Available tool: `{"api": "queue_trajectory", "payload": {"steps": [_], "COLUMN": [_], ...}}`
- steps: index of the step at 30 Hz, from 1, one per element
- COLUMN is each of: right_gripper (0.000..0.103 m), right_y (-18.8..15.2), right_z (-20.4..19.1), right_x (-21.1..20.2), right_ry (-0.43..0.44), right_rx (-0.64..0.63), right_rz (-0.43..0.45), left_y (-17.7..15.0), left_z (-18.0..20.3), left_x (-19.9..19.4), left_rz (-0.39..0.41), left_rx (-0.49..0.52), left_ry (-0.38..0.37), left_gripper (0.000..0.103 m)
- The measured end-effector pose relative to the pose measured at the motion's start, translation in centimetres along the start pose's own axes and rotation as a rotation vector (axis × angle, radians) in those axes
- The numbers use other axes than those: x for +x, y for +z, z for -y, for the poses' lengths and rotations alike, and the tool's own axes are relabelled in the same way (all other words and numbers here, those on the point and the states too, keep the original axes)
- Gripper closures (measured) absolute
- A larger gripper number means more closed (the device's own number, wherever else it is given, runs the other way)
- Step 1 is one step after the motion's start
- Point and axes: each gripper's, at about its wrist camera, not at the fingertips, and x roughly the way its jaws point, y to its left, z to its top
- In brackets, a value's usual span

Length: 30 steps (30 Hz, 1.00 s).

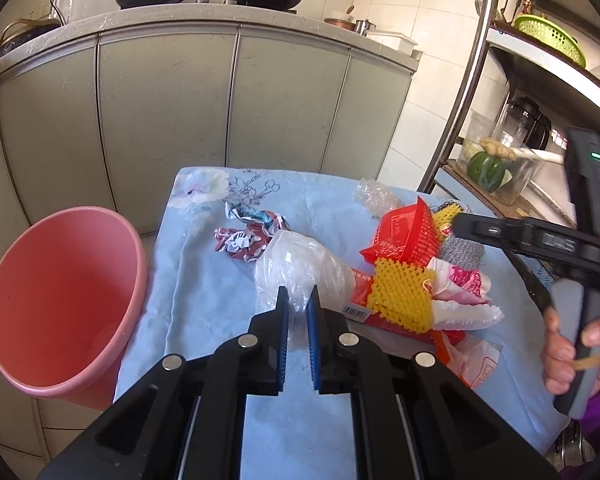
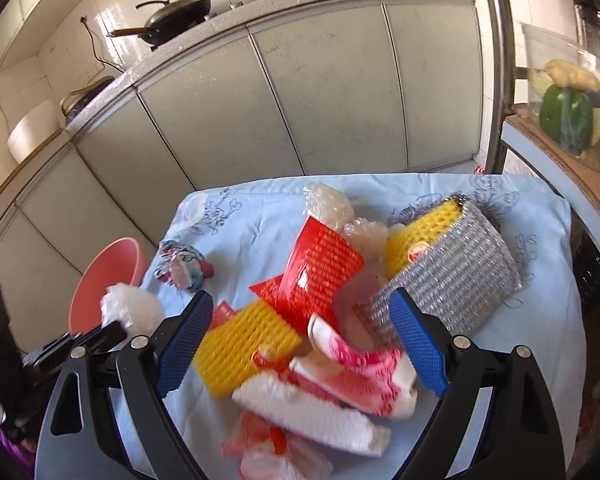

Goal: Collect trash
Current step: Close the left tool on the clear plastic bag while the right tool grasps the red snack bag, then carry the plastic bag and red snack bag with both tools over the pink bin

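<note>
Table wore a light-blue floral cloth; its left edge ran right beside the pink bin, which stood on the floor with its mouth tilted toward the table. Cabinets closed off the far side, with a strip of floor between them and the far table edge. A metal rack crowded the right side. The near-left part of the cloth was bare; trash sat in the middle and right.

Left gripper was clenched on a clear plastic bag. The blue pads pinched the bag's near end, the rest bulging up ahead of the tips. The bag sat over the table's left-middle, with the bin off to the gripper's left. Crumpled wrappers lay just beyond the bag.

Right gripper was spread wide with nothing gripped, hanging over the pile. Between its pads: a yellow mesh, a pink-white wrapper, and white foam nearer the camera. A red pack lay just past the tips, and a silver scrubber lay beside the right pad; contact unclear. Bubble wrap lay further back. The frame was blurred.

A hand gripped the right tool's handle at the table's right edge.
</note>
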Motion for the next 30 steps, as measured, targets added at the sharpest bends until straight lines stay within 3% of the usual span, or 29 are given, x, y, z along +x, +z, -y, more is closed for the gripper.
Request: {"api": "queue_trajectory", "payload": {"steps": [4, 10, 13, 24, 30], "right_gripper": [0.016, 0.053, 0.063, 0.068, 0.068], "right_y": [1.3, 1.3, 1.0, 0.5, 1.3], "right_z": [0.1, 0.8, 0.7, 0.0, -2.4], "right_x": [3.3, 5.7, 5.3, -0.4, -3.1], "right_ry": [-0.015, -0.009, 0.001, -0.003, 0.03], "right_rx": [0.028, 0.1, 0.108, 0.12, 0.072], "right_rz": [-0.08, -0.16, -0.154, -0.011, 0.052], "left_y": [0.1, -0.1, -0.1, 0.3, 0.8], "left_z": [-0.4, -1.2, -1.5, -1.2, -2.1], "left_x": [-0.3, -0.3, -0.5, -2.8, -4.7], "left_rz": [0.008, 0.007, 0.015, 0.078, 0.129], "left_rx": [-0.007, -0.026, -0.031, -0.023, -0.035], "left_ry": [-0.007, -0.009, -0.01, -0.041, -0.019], "left_gripper": [0.095, 0.095, 0.095, 0.095, 0.095]}}
